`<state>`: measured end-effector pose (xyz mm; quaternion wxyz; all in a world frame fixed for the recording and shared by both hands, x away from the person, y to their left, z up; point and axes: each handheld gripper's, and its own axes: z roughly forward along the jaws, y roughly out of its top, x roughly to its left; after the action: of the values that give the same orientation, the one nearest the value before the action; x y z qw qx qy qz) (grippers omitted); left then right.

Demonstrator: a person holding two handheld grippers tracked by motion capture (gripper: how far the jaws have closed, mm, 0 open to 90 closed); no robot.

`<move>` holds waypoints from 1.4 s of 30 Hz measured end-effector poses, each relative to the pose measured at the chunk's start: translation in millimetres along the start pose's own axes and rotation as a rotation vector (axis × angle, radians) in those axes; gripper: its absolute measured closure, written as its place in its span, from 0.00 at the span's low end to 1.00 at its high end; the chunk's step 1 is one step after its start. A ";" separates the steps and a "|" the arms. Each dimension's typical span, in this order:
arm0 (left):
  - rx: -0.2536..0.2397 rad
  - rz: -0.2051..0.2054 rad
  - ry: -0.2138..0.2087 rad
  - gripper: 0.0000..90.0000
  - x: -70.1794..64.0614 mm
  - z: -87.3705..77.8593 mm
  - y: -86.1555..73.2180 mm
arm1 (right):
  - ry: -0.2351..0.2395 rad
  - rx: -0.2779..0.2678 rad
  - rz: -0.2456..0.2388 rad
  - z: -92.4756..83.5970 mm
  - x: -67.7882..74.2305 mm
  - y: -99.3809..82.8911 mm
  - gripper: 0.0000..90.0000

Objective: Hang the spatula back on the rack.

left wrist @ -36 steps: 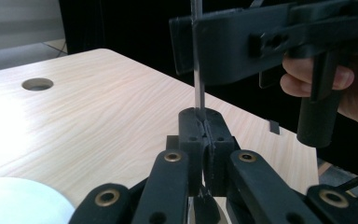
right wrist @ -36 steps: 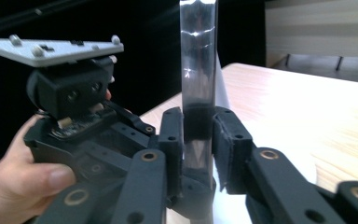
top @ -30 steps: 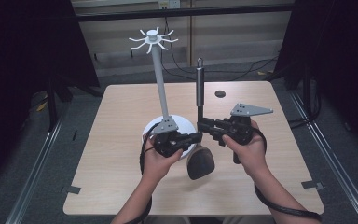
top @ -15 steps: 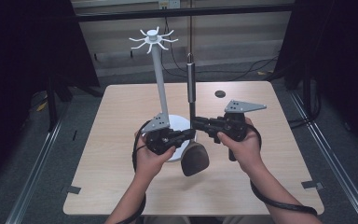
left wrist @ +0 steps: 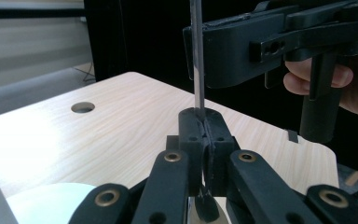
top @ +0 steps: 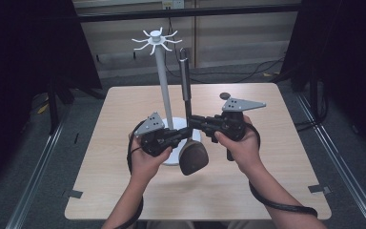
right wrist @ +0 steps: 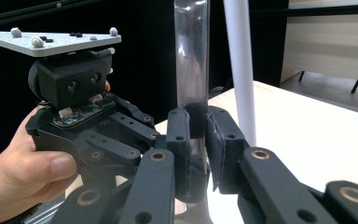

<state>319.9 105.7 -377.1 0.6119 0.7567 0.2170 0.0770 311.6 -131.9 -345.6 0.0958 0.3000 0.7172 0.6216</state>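
A long utensil stands upright above the table, with a dark handle (top: 185, 71) on top and a dark rounded head (top: 193, 157) at the bottom. My left gripper (top: 187, 133) is shut on its thin metal shank (left wrist: 197, 70), which the left gripper view shows pinched between the pads (left wrist: 204, 126). My right gripper (top: 193, 120) comes in from the right a little higher up. Its jaws have just been closing on the handle (right wrist: 192, 56), and its pads (right wrist: 198, 126) press on it. A white stand with a pole (top: 163, 90) and hooks (top: 155, 38) is just left of the utensil.
The stand's round white base (top: 171, 155) sits on the light wooden table (top: 124, 109), behind the left gripper. A small dark hole (top: 225, 95) lies far right of centre. Dark curtains and metal rails flank the table.
Both hands have carried the utensil left and a little up, closer to the white pole. The right gripper's jaws have narrowed on the handle.
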 end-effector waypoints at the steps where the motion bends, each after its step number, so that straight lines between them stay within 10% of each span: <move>1: -0.003 0.006 0.008 0.98 -0.5 -1.0 -0.1 | -0.001 0.000 -0.004 0.2 1.1 0.6 0.88; 42: -0.019 0.009 0.110 0.98 15.4 -9.0 -7.7 | -0.077 0.032 -0.034 6.2 -4.9 -7.1 0.81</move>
<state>328.4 121.4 -384.6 0.6060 0.7463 0.2461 0.1231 316.5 -129.8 -354.7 0.1291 0.3132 0.7278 0.5963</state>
